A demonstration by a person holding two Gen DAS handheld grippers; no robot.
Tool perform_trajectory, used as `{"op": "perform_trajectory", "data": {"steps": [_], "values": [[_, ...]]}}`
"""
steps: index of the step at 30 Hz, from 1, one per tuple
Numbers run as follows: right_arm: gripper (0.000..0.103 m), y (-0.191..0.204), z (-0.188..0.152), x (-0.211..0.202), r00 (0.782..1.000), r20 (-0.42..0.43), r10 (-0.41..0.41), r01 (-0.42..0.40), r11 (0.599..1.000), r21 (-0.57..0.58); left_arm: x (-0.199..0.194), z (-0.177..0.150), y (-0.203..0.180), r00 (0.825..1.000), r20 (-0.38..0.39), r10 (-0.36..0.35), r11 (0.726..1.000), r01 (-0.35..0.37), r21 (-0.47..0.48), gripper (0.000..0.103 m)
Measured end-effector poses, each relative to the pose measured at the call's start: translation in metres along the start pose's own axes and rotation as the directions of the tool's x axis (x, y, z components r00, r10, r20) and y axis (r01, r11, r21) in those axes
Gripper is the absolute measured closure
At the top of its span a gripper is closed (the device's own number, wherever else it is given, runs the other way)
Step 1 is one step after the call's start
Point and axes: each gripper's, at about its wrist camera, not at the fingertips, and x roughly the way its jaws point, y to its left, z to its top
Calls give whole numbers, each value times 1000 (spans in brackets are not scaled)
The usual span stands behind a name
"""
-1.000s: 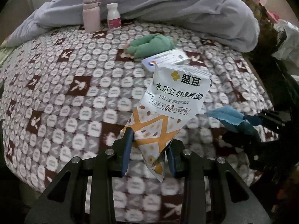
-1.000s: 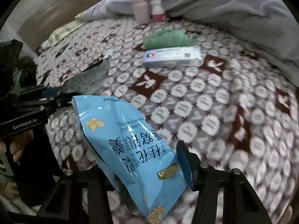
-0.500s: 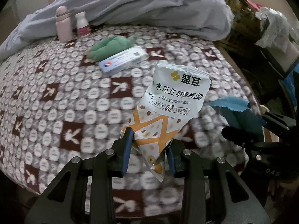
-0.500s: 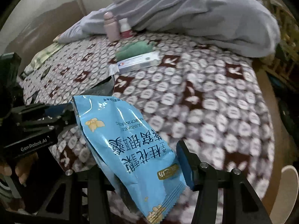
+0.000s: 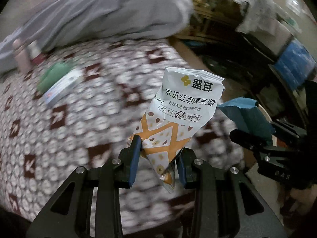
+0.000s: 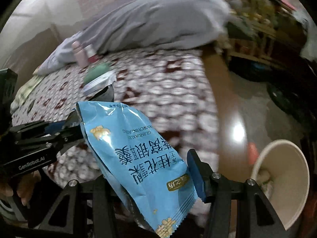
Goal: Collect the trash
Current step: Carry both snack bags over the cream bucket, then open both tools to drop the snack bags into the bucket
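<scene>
your left tool (image 5: 158, 158) pinches the white wrapper (image 5: 184, 111), your right tool (image 6: 150, 180) the blue wrapper (image 6: 136, 158), both upright so neither drags on the bed (image 6: 158, 99) toward the bin (image 6: 281, 178).

Patterned bed (image 5: 83, 123) bearing grey duvet (image 5: 111, 13), pink bottle (image 5: 20, 55), green cloth (image 5: 52, 75), flat box (image 5: 61, 88).

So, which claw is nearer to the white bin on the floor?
Right. The right claw, shut on the blue wrapper, has the white bin close beside it. The left claw, holding the white and orange wrapper, is farther away.
</scene>
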Motion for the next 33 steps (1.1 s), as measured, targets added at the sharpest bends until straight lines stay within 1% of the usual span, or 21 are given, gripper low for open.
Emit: {"op": "perform_trajectory", "data": {"steps": [4, 7, 11, 14, 17, 18, 21, 26, 28, 31, 32, 33], "values": [[52, -49, -12, -19, 998, 13, -56, 55, 994, 92, 16, 12, -47, 999, -16, -30, 996, 31, 78, 72], [52, -87, -24, -31, 995, 15, -101, 97, 982, 164, 27, 18, -79, 998, -32, -52, 991, 55, 125, 72], [52, -135, -42, -46, 988, 12, -155, 146, 953, 264, 40, 27, -122, 995, -46, -87, 977, 94, 193, 72], [52, -168, -58, -52, 982, 0, -188, 177, 928, 329, 52, 32, -148, 993, -59, -98, 966, 109, 234, 72], [52, -195, -71, -53, 976, -22, -217, 208, 900, 383, 62, 34, -169, 996, -51, -79, 956, 90, 278, 72], [52, -202, -74, -53, 975, -28, -221, 214, 892, 398, 66, 35, -175, 995, -56, -83, 954, 96, 285, 72], [52, -221, -85, -51, 972, -44, -230, 226, 868, 443, 76, 39, -185, 987, -97, -129, 951, 151, 270, 72], [52, -247, -100, -48, 971, -57, -233, 229, 834, 502, 89, 41, -205, 982, -118, -148, 940, 177, 291, 72], [52, -253, -103, -47, 971, -58, -232, 228, 826, 515, 93, 43, -214, 976, -130, -176, 936, 207, 284, 72], [48, -259, -107, -46, 969, -63, -238, 234, 808, 541, 97, 47, -223, 961, -155, -228, 932, 262, 251, 71], [45, -262, -108, -45, 968, -69, -241, 239, 800, 551, 98, 49, -225, 956, -159, -246, 931, 279, 237, 70], [38, -265, -109, -45, 967, -70, -244, 240, 792, 561, 100, 51, -226, 948, -164, -271, 927, 303, 222, 69]]}}
